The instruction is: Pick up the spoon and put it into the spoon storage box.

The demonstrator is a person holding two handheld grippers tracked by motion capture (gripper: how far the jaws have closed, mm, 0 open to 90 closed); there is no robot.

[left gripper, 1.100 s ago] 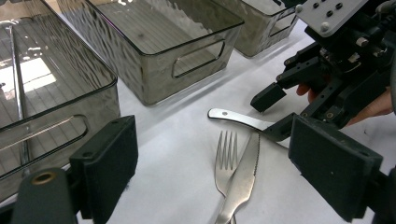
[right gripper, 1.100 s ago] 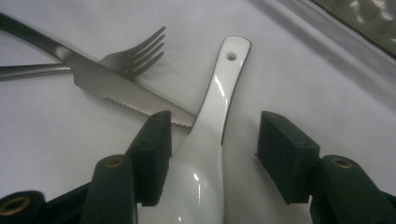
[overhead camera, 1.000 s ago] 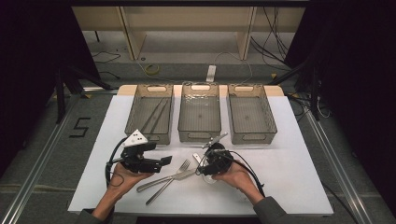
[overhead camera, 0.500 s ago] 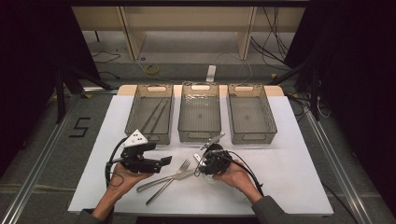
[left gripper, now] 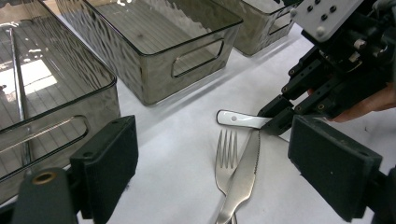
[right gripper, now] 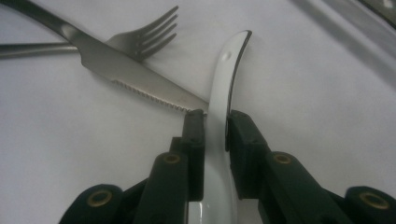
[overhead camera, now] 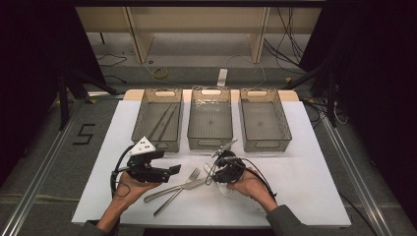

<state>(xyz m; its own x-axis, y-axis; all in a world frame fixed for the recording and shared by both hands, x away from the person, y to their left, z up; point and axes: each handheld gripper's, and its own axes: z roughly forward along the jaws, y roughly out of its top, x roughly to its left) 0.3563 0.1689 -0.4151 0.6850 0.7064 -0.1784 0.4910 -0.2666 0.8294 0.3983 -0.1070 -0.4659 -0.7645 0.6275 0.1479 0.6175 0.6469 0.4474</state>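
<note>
Right tool (right gripper: pixel 215 122) — jaws have just been closing and now clamp the handle of a white spoon (right gripper: pixel 223 84), which lies on the white surface (overhead camera: pixel 305 167) beside a knife (right gripper: pixel 135 70) and fork (right gripper: pixel 149 32), in front of the middle bin (overhead camera: pixel 210 118). Left tool (left gripper: pixel 205 163) — jaws wide apart, gripping nothing, held just left of the cutlery.

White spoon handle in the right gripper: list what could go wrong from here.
1. The right gripper pinches the spoon handle only along its thin edges, so it may slip or twist when lifted.
2. The knife tip lies against that gripper's jaw; lifting could drag the knife and nudge the fork.
</note>
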